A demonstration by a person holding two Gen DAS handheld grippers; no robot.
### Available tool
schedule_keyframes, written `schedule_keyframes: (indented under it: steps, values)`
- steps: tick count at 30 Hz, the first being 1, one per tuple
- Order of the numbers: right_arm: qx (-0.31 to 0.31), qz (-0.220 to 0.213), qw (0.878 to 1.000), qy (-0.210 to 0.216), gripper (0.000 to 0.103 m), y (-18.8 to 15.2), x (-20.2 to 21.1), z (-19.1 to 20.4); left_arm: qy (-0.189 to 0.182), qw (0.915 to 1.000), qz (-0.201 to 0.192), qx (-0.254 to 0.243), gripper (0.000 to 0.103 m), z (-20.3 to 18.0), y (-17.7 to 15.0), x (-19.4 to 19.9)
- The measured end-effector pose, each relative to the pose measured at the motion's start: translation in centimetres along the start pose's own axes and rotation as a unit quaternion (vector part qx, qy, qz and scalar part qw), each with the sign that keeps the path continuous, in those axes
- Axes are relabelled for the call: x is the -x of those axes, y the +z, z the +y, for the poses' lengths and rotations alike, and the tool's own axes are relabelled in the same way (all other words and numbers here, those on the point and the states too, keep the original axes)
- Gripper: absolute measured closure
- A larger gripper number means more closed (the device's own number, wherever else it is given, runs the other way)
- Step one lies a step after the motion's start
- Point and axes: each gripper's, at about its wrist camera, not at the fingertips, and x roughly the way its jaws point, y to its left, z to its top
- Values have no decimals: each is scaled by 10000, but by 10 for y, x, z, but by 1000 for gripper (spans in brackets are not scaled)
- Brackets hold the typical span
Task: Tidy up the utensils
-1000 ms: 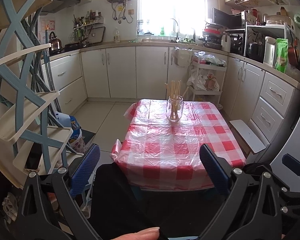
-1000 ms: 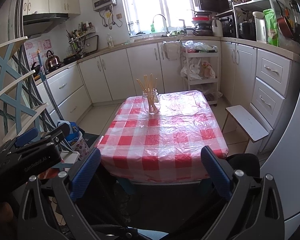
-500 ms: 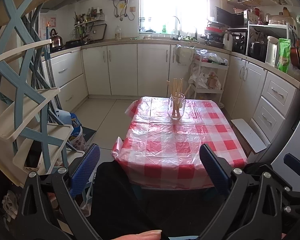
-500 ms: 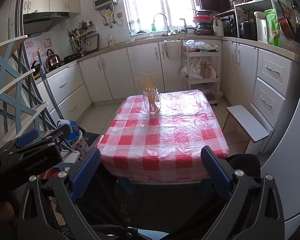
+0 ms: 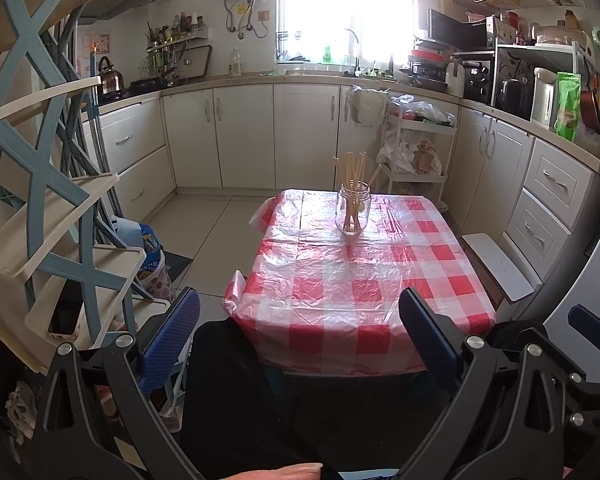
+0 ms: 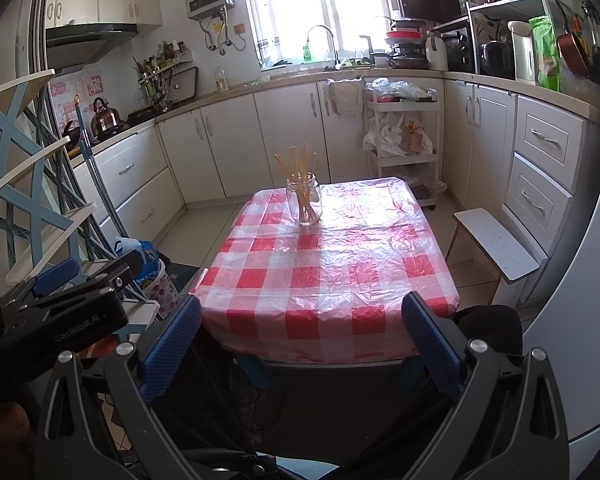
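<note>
Kettle [image 6: 105, 117] (L counter), white stool [image 6: 496, 243]

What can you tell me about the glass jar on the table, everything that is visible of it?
The glass jar is clear, with a round body, a narrower neck and no lid. It stands upright on the far half of the table, directly on the red and white checked plastic cover. It holds a bundle of thin, pale wooden sticks, probably chopsticks, which lean apart and rise well above its rim. Nothing else touches it. Both grippers are far from it, at the near side of the table.
</note>
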Motion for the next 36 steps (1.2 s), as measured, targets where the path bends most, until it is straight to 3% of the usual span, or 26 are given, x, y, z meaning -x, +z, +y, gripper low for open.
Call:
schedule_keyframes:
  steps: [36]
  values:
    - [-6,10,10000,5,7,-1,0,1,-5,10000,9,6,7,2,-2,0]
